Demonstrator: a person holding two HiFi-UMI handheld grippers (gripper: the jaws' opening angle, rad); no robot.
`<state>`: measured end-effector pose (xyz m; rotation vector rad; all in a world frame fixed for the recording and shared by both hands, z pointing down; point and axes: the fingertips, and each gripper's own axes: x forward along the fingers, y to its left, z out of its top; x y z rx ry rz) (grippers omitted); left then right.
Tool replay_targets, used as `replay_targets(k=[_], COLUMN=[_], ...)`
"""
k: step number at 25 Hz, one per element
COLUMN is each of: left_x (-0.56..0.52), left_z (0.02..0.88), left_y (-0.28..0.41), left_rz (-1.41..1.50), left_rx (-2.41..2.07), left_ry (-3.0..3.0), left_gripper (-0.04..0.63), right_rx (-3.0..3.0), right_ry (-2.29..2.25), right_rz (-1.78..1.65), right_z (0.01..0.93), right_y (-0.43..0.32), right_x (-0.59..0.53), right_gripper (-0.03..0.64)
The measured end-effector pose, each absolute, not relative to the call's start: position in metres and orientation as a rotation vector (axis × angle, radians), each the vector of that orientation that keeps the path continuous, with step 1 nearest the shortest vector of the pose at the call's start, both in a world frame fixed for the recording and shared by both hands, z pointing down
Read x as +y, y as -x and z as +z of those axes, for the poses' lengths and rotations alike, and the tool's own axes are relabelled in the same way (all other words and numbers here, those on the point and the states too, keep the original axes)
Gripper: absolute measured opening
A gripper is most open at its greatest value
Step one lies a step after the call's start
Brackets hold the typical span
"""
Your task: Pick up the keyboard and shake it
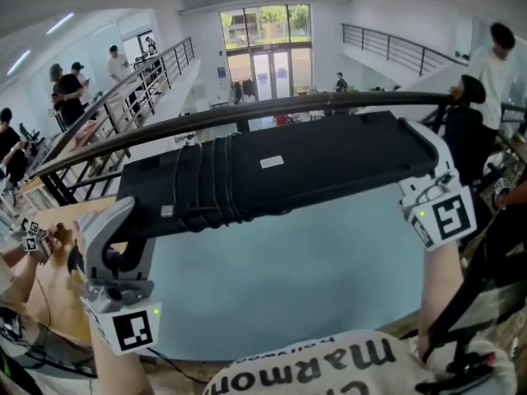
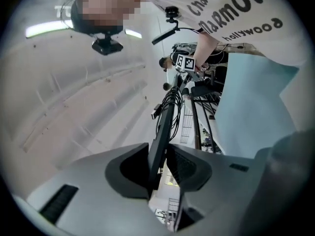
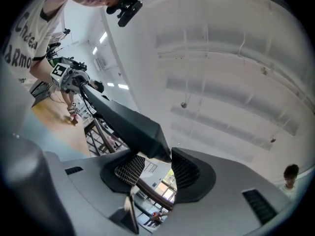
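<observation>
Head view: left gripper (image 1: 123,212) and right gripper (image 1: 428,151) fingers clamp the keyboard (image 1: 313,171) above a blue table (image 1: 288,290).

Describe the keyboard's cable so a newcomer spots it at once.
Over the pale blue table, a long black keyboard is held up, underside showing. The cable is the black cord wound several times round its left part: the only ribbed band on that flat back.

White fabric shirt (image 1: 329,369), black lettering: "Marmon", smaller "hollywood" alongside; left gripper view adds "Chate". Small white sticker (image 1: 272,162) on black slab keyboard (image 1: 346,171): print too small to read.
</observation>
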<state>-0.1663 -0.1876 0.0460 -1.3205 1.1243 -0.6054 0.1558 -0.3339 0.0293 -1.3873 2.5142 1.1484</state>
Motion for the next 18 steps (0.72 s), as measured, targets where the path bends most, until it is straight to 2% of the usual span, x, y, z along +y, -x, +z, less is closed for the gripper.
replay_targets(k=[10, 18], left_x=[-0.202, -0.211], left_z=[0.066, 0.145], left_y=[0.172, 0.178], left_rz=[-0.702, -0.825], left_rx=[1.142, 1.101], left_ry=[1.432, 1.565], left_gripper=[0.115, 0.115], right_rx=[2.69, 2.924], right_ry=[1.404, 1.43], right_rz=[0.975, 0.617], right_z=[0.067, 0.178], right_y=[-0.145, -0.134], right_x=[-0.357, -0.376], right_gripper=[0.19, 0.19])
